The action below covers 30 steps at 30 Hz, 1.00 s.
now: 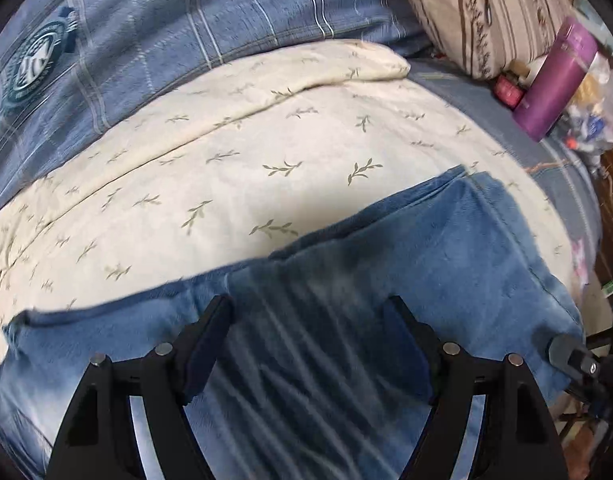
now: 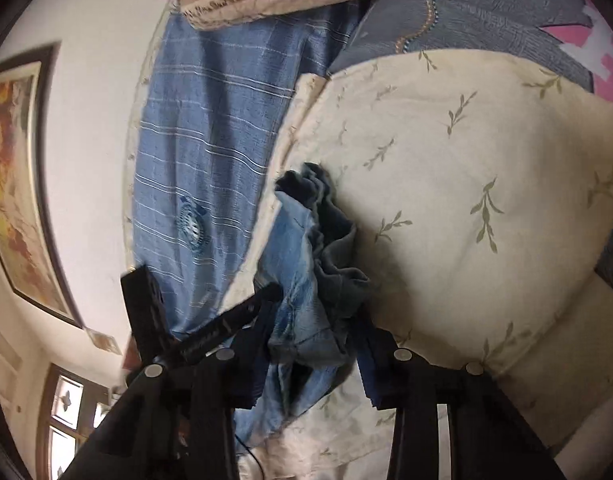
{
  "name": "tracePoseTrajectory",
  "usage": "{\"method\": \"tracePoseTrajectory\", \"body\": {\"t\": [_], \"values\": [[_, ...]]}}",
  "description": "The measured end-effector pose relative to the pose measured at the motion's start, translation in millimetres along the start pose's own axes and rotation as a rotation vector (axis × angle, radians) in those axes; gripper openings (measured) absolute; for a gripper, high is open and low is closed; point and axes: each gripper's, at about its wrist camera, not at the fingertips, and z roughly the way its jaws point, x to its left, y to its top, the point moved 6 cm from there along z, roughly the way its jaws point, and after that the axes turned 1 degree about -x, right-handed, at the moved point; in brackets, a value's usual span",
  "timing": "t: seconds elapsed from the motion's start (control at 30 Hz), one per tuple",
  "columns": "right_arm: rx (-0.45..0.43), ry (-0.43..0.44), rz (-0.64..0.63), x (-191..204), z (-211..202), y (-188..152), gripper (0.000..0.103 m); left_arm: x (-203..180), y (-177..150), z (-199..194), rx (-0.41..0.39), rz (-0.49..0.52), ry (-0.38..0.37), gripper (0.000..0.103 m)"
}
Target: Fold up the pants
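Blue denim pants (image 1: 446,248) lie spread on a cream leaf-print quilt (image 1: 266,140) in the left wrist view. My left gripper (image 1: 308,312) is open just above the denim, fingers wide apart, holding nothing. In the right wrist view my right gripper (image 2: 314,336) has a bunched fold of the pants (image 2: 306,264) between its fingers; the jaws stand partly closed around the cloth, with the rest of the bundle hanging ahead over the quilt (image 2: 466,160). The left gripper's body (image 2: 194,320) shows at the left of that view.
A blue plaid sheet (image 1: 166,40) covers the bed behind the quilt. A striped pillow (image 1: 486,8) and a purple bottle (image 1: 554,80) lie at the far right with small clutter. A wall with a framed picture (image 2: 14,184) borders the bed.
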Motion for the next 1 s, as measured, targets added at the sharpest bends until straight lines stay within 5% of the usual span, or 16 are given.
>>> {"method": "tracePoseTrajectory", "body": {"t": [0.17,0.3,0.47,0.67,0.77,1.0], "values": [[0.001,-0.018,0.01,-4.5,10.0,1.4,0.036,6.1,-0.9,-7.0,-0.011,0.004,-0.017,0.083],[-0.016,-0.03,-0.023,-1.9,10.7,2.6,0.032,32.2,-12.6,-38.3,-0.067,-0.1,-0.05,0.083],[-0.038,-0.117,-0.071,6.1,10.5,4.4,0.024,51.4,-61.3,-46.9,0.021,-0.14,-0.061,0.083],[-0.051,-0.151,-0.224,62.5,8.4,2.4,0.023,70.9,-75.5,-42.9,0.088,-0.206,-0.06,0.083],[-0.037,-0.144,-0.351,108.6,11.6,-10.1,0.023,90.2,-63.0,-67.6,0.032,-0.286,-0.12,0.083],[0.095,-0.127,-0.526,174.9,51.3,-69.3,0.023,158.3,-68.1,-122.3,-0.086,-0.395,-0.08,0.083]]}}
